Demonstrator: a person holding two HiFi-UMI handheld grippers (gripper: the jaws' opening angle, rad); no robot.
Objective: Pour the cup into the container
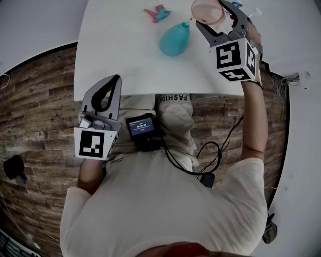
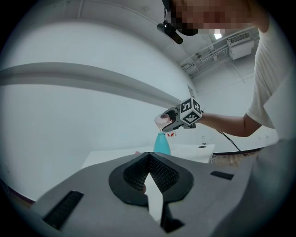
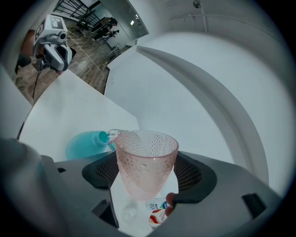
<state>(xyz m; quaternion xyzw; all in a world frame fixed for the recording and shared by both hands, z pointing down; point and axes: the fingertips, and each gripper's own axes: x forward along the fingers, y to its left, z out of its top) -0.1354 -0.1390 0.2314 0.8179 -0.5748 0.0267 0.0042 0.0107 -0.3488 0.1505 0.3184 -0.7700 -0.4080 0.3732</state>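
Two containers meet toward the far edge of the white counter (image 1: 115,55), right of its middle. A pink dimpled cup (image 1: 204,10), clamped in the right hand-held gripper (image 1: 210,14), is tipped toward the open mouth of an upright teal bottle (image 1: 174,39). Only the right gripper view shows clear liquid at the cup's lip, just beside that mouth. I cannot tell what the bottle holds. The left gripper view shows the cup raised above the bottle top. The left hand-held gripper (image 1: 117,79) hangs at the near edge, its jaws closed on nothing.
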